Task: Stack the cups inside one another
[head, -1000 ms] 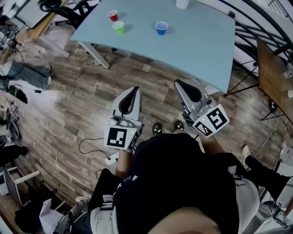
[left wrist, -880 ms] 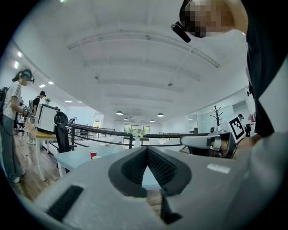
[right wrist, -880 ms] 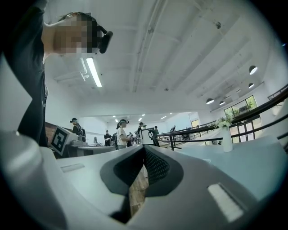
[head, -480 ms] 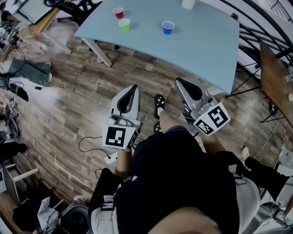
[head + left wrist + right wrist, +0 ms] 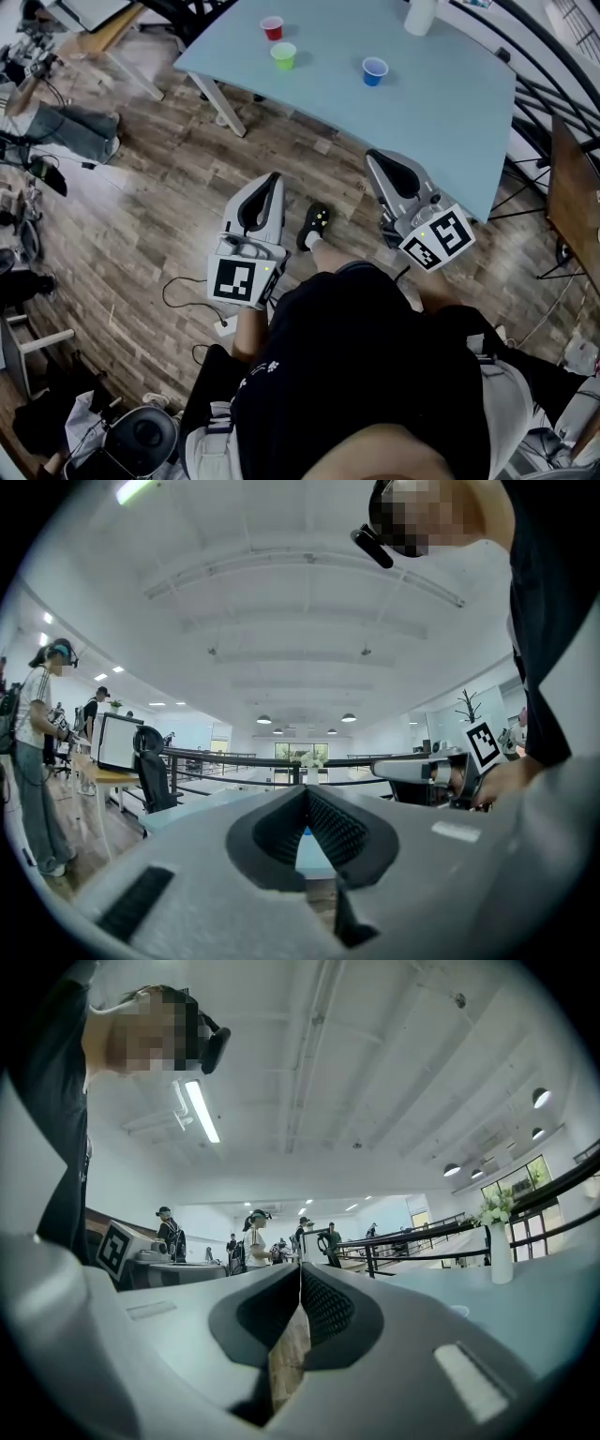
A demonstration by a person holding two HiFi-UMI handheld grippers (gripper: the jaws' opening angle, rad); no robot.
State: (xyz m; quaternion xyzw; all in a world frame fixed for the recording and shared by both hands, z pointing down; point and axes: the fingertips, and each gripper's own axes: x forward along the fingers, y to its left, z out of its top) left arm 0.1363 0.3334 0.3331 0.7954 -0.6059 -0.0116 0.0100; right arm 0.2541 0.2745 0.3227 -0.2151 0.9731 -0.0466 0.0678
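Unstacked on worktop (image 5: 441, 103): red cup (image 5: 272, 27), green cup (image 5: 283, 55), blue cup (image 5: 374, 70).
Left gripper (image 5: 273, 178), right gripper (image 5: 374, 156): closed, empty, well apart from cups.

- The red cup (image 5: 273, 27) is small and stands upright, mouth up, on the pale blue worktop (image 5: 441, 103) near its left end, in the head view.
- The green cup (image 5: 283, 55) is of like size and also upright with its mouth open. It stands just beside the red cup on the nearer side, apart from it and close to the worktop's left edge.
- The blue cup (image 5: 374, 70) is upright with a pale inside. It stands alone, well to the right of the other two.
- Each cup stands singly, with none inside another.
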